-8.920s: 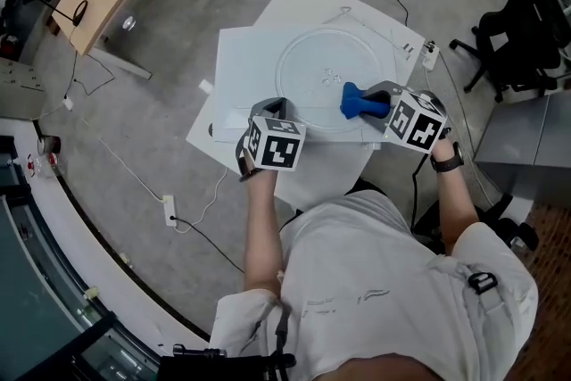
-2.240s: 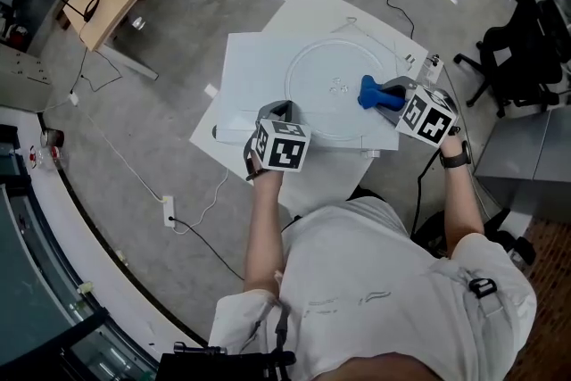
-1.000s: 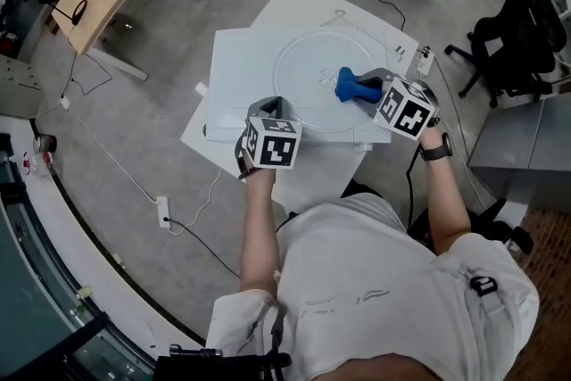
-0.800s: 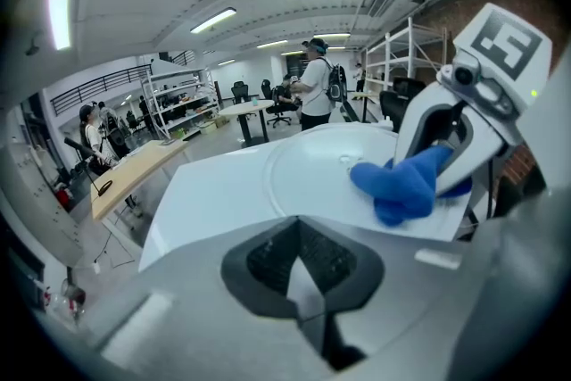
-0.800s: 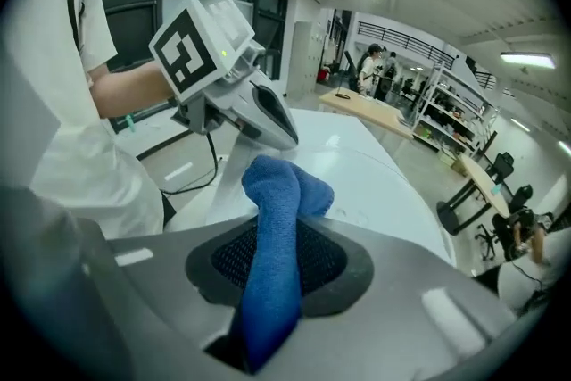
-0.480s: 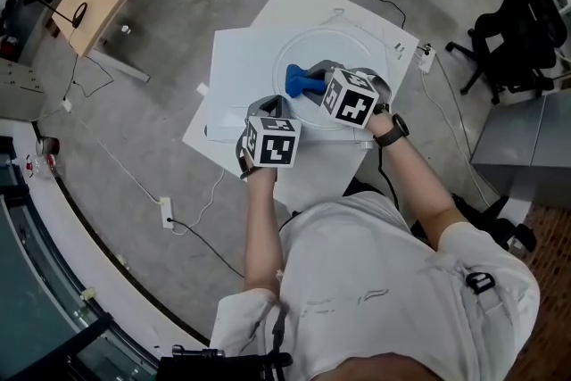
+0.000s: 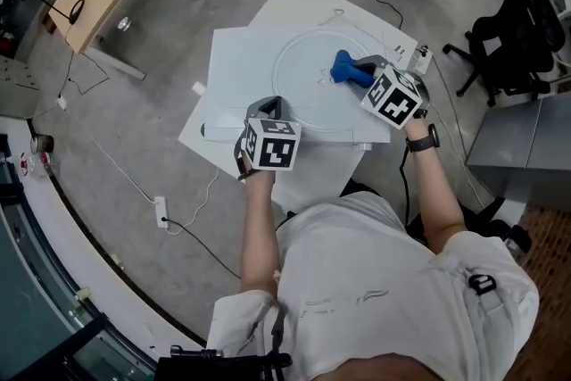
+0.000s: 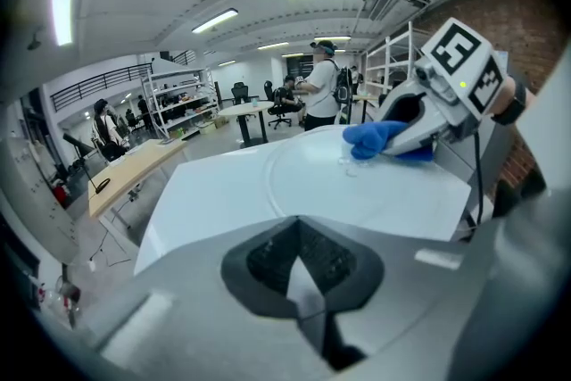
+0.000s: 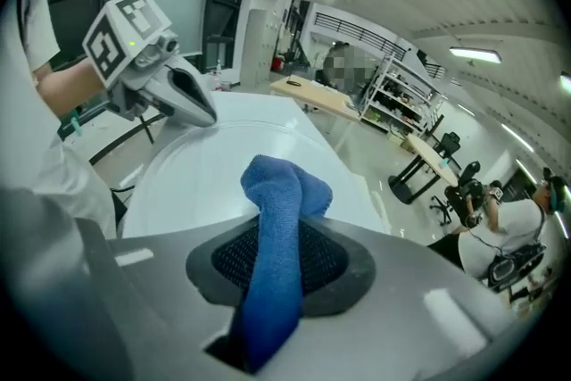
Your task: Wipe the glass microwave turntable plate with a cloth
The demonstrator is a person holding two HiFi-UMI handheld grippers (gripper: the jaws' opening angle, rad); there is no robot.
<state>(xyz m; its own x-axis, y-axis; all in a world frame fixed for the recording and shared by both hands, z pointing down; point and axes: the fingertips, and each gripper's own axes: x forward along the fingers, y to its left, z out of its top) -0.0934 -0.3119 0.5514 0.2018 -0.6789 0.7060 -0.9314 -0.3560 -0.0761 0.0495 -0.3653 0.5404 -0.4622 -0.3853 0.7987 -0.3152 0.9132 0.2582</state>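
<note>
Our left gripper (image 7: 270, 108) has its fingers squeezed together, tips parked right at the near rim of the round clear glass turntable plate (image 7: 308, 67). We can't tell if they actually pinch that rim. The plate lies flat on the white tabletop board (image 7: 236, 71), spreading out ahead of those fingers. Over on the right, our right gripper (image 7: 365, 78) is clamped on a bunched blue terry cloth (image 7: 345, 67). Its wad pokes out past the fingertips and sits on the glass near the plate's middle.
</note>
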